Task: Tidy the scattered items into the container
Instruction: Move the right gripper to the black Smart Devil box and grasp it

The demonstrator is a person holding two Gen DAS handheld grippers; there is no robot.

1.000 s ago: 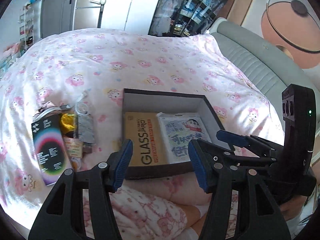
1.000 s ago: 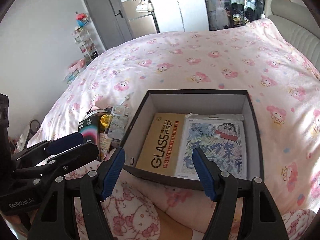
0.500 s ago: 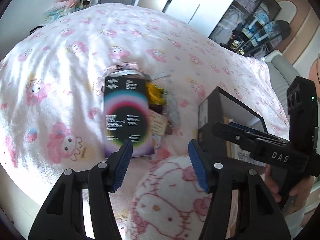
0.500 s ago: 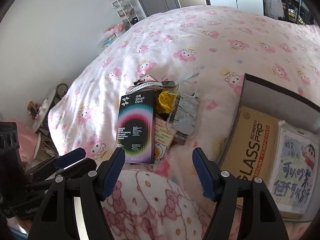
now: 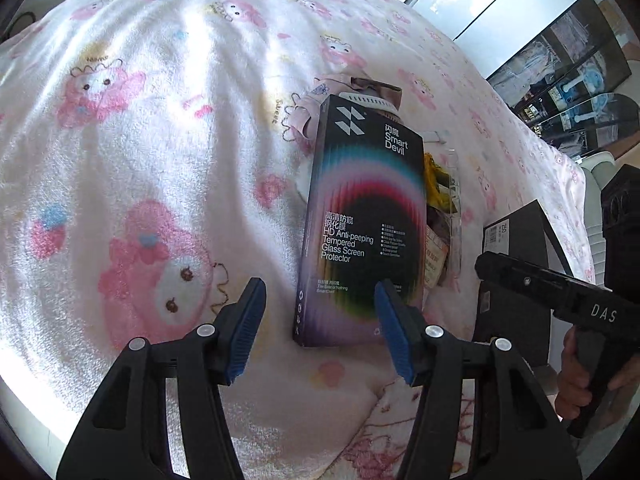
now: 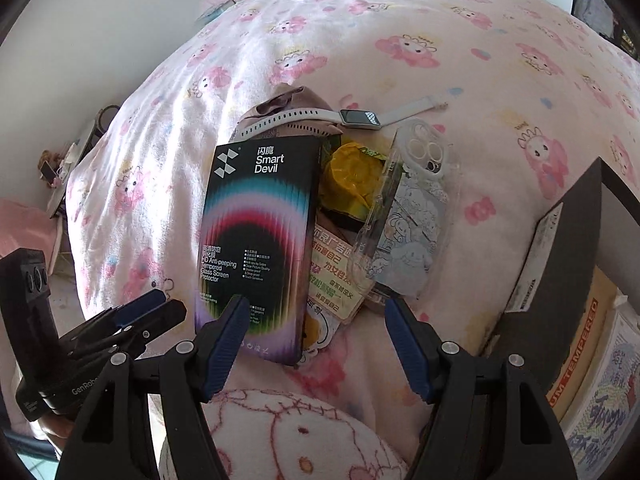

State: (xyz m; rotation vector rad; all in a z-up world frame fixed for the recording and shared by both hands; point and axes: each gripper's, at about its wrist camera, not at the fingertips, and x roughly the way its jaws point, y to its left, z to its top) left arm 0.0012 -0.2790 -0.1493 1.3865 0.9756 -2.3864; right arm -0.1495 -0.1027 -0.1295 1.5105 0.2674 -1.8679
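A black Smart Devil screen-protector box (image 5: 360,224) (image 6: 256,248) lies flat on the pink blanket, on top of a pile of small items. My left gripper (image 5: 318,320) is open and empty, low over the box's near end. My right gripper (image 6: 316,332) is open and empty, just short of the pile's near edge. Beside the box lie a yellow packet (image 6: 352,180), a clear phone case (image 6: 412,216), a printed card (image 6: 336,276) and a white smartwatch (image 6: 356,117). The black container (image 6: 560,280) stands to the right with a Glass Pro box (image 6: 584,344) inside.
The pink patterned blanket (image 5: 140,140) covers the bed. A pink cloth pouch (image 6: 288,100) lies under the watch strap. The container's dark wall (image 5: 516,280) shows at the right of the left wrist view, behind my right gripper's body (image 5: 560,292). The bed edge drops away at the left.
Both grippers have swung left from the container and moved in close over the pile of items. The jaws have stayed open. Nothing has been taken hold of.
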